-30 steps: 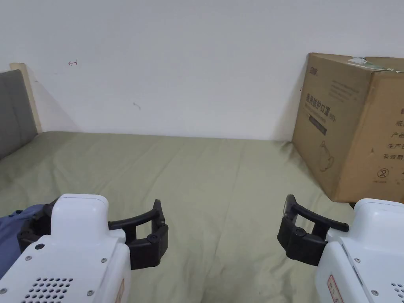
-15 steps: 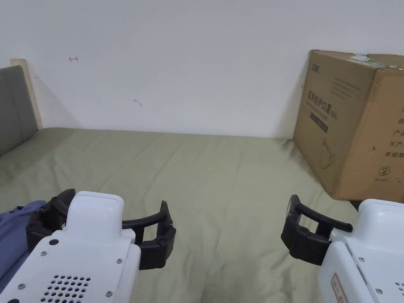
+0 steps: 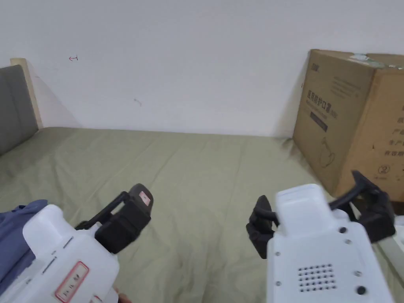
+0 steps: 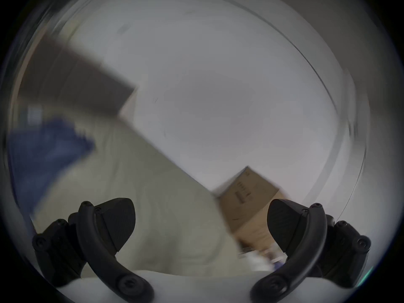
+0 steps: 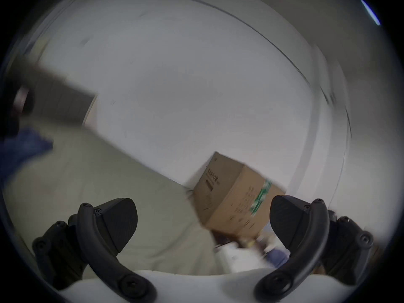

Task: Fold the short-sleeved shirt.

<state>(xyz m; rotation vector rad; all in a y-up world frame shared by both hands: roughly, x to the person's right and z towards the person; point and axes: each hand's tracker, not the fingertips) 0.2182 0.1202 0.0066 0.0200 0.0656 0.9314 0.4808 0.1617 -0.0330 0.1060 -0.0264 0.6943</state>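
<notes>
Two white hand-held grippers with black jaws, left gripper [image 4: 201, 227] and right gripper [image 5: 203, 227], hover wide and empty over the olive-green bedsheet [image 3: 205, 177]. Folding hasn't begun: the crumpled blue short-sleeved shirt [image 3: 15, 232] lies at the far left, so fetching and spreading it probably comes next. The closed brown cardboard box [image 3: 355, 122] hides any contents.

1. A plain white wall [image 3: 189, 67] rises ahead of the grippers, bearing a few faint marks.
2. An olive-green bedsheet [image 3: 205, 169] spreads beneath them, creased in long lines.
3. A grey padded headboard [image 3: 14, 106] with a pale wooden edge stands far left.
4. A large cardboard box [image 3: 347, 122] sits against the wall, right.
</notes>
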